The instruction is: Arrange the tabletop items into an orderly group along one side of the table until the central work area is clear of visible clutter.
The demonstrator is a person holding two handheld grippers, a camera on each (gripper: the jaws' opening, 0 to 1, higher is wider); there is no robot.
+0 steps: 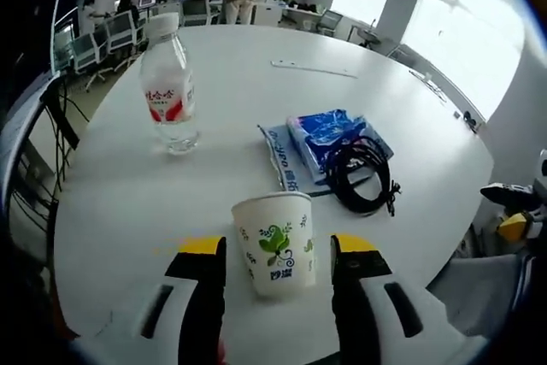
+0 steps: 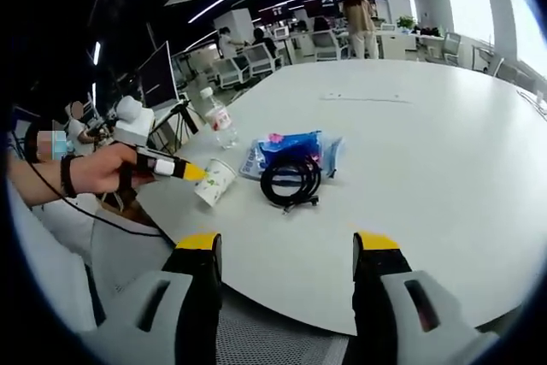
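Cup (image 1: 273,244) sits between left tool's (image 1: 278,250) spread jaws; right tool (image 2: 286,250) gapes empty.

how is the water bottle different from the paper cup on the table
The water bottle is clear plastic with a red and white label and a cap on; the paper cup is opaque white with a green leaf print and open at the top. The water bottle is taller and stands apart from the grippers, while the paper cup sits between the jaws of the left gripper. Both stand upright on the white table.
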